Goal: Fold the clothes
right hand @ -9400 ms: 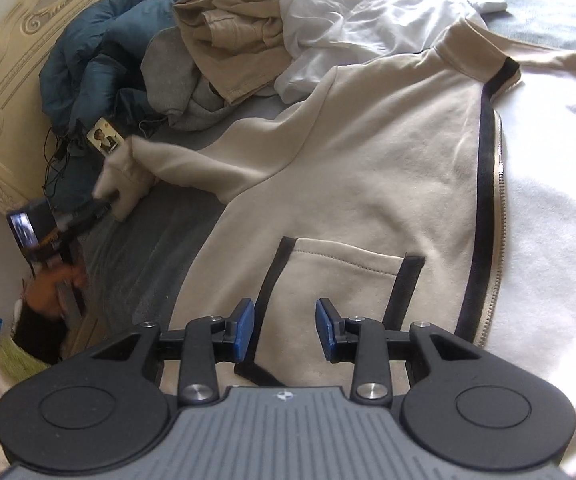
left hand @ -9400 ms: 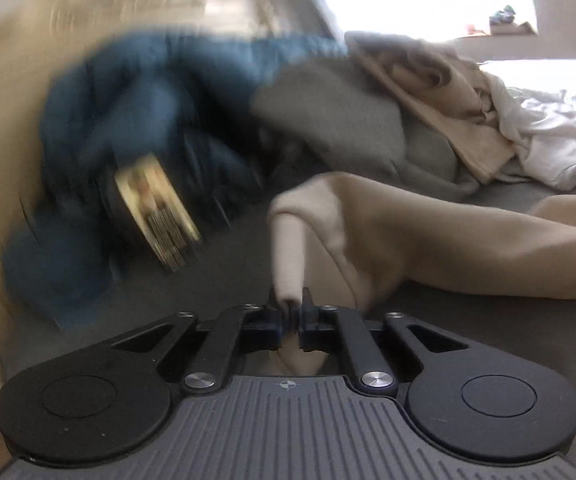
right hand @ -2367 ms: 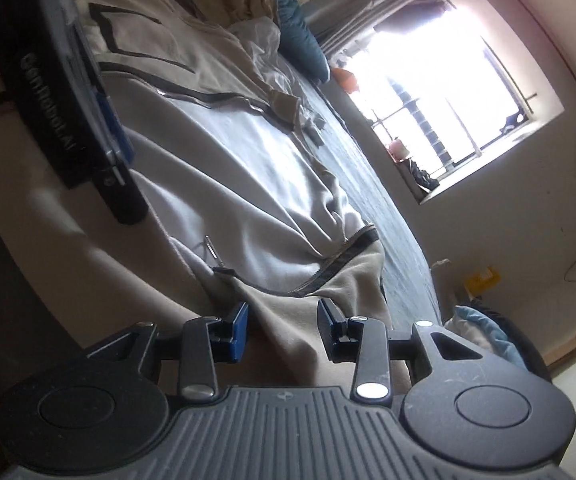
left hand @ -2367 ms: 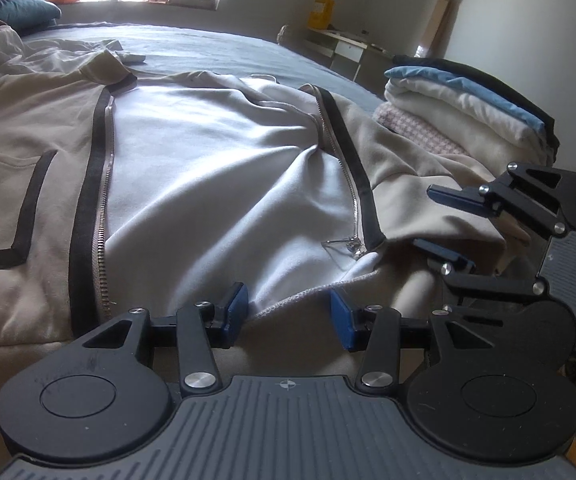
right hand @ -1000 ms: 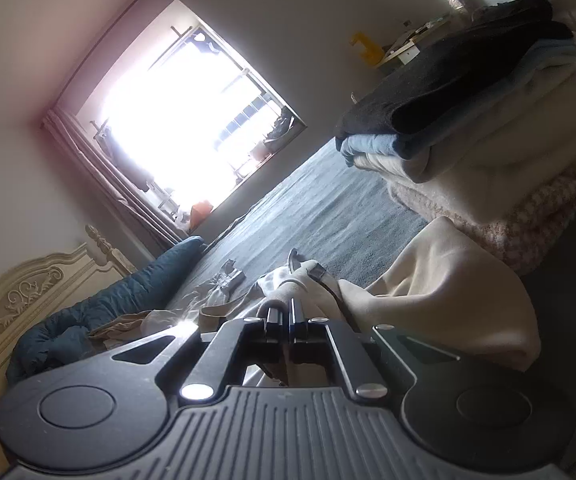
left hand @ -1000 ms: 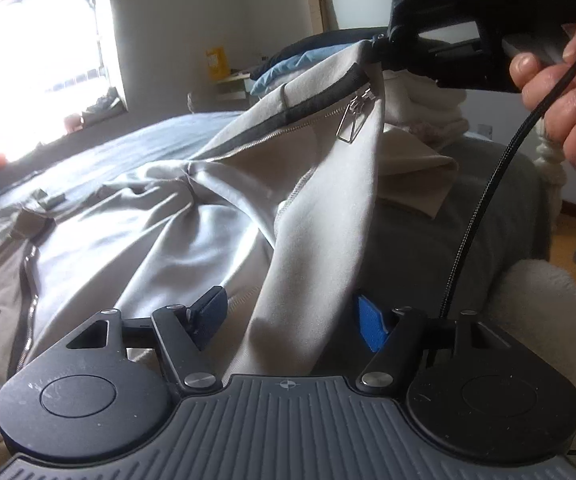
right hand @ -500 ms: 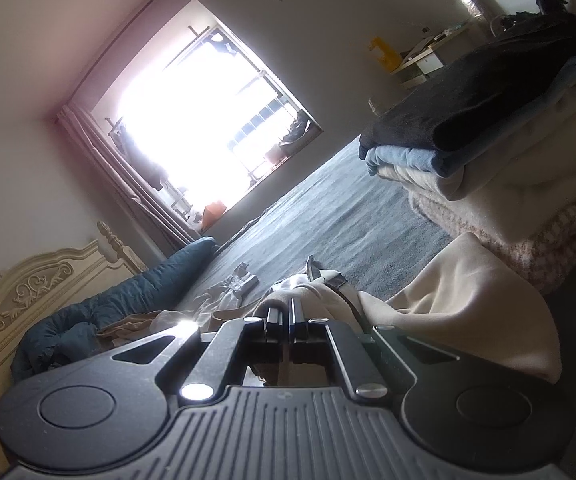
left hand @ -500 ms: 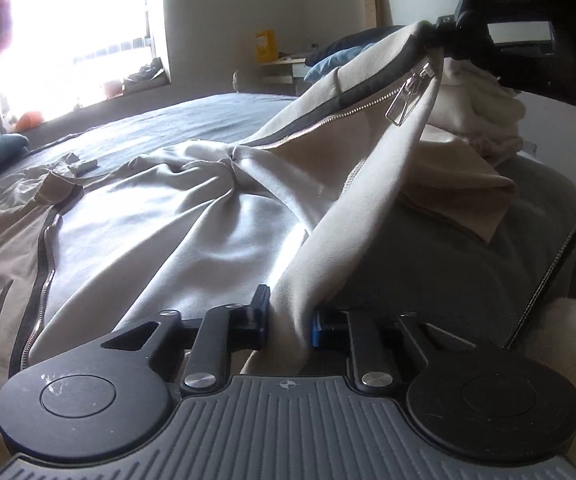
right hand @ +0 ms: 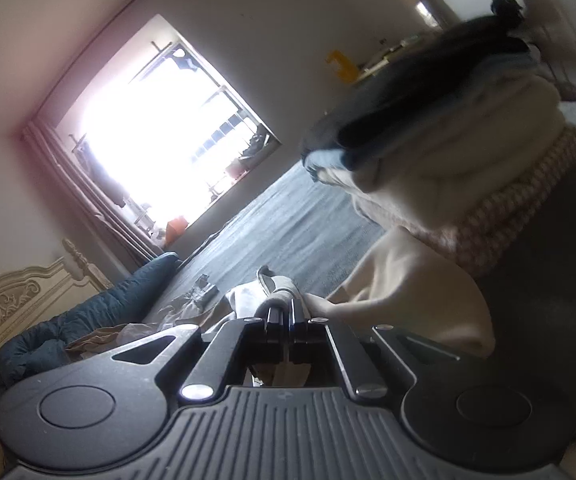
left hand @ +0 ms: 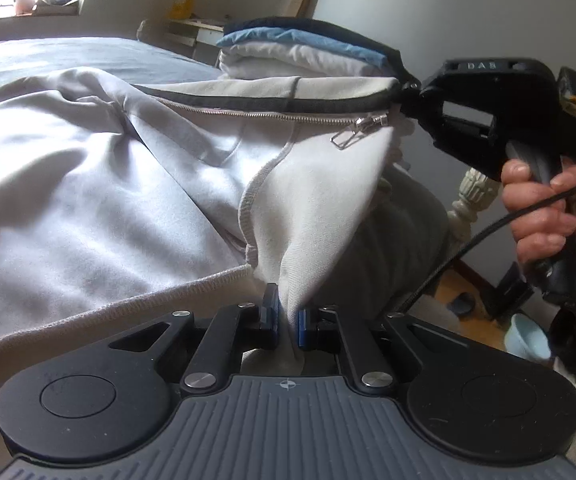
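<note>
A beige zip-up jacket (left hand: pixel 100 184) with black trim lies open on the grey bed, its pale lining up. My left gripper (left hand: pixel 287 322) is shut on the jacket's bottom hem, the cloth pinched between the blue pads. My right gripper (left hand: pixel 401 94) holds the front panel's lower corner up by the black trim, just above the metal zipper pull (left hand: pixel 357 134). In the right wrist view that gripper (right hand: pixel 289 326) is shut on the jacket (right hand: pixel 403 300), whose cloth hangs to its right. A hand (left hand: pixel 539 208) grips its handle.
A stack of folded clothes (left hand: pixel 307 54) stands on the bed behind the jacket, close to the right gripper (right hand: pixel 447 152). Unfolded clothes and a blue quilt (right hand: pixel 84 320) lie by the cream headboard (right hand: pixel 12 304). The bed's foot edge and a bedpost (left hand: pixel 473 192) are at right.
My left gripper shut on the jacket's hem, where a second ago it stood open around it. The right gripper lowered the lifted corner a little toward the folded stack.
</note>
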The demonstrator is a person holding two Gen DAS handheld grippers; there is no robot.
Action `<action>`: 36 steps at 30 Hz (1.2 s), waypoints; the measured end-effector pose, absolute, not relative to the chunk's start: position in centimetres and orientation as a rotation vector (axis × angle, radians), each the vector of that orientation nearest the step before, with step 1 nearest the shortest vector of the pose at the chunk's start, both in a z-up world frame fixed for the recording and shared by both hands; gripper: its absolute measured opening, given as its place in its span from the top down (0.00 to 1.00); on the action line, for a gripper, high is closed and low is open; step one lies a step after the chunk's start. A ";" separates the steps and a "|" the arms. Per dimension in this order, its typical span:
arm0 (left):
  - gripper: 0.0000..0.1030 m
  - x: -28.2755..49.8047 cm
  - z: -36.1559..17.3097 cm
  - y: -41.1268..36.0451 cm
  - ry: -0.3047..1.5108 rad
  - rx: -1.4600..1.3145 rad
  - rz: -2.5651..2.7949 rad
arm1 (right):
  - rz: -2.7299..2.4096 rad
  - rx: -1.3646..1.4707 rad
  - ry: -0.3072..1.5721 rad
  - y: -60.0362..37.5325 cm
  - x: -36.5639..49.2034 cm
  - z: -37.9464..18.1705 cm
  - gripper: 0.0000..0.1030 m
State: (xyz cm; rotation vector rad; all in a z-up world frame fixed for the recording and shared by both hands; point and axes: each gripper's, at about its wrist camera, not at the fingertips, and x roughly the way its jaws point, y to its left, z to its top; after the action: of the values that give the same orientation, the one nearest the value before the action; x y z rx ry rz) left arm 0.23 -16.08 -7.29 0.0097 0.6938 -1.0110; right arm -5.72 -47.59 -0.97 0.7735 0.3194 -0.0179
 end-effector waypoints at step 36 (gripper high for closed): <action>0.66 0.6 -8.9 10.6 0.695 -0.840 -0.691 | 0.647 0.167 0.607 -24.1 -4.1 0.7 0.97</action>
State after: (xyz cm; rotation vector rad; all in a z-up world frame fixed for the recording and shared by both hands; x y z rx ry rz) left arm 0.63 10.65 -8.85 -0.8400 0.6952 -0.6910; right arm -4.07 -24.09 0.73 0.1669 0.6069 0.6471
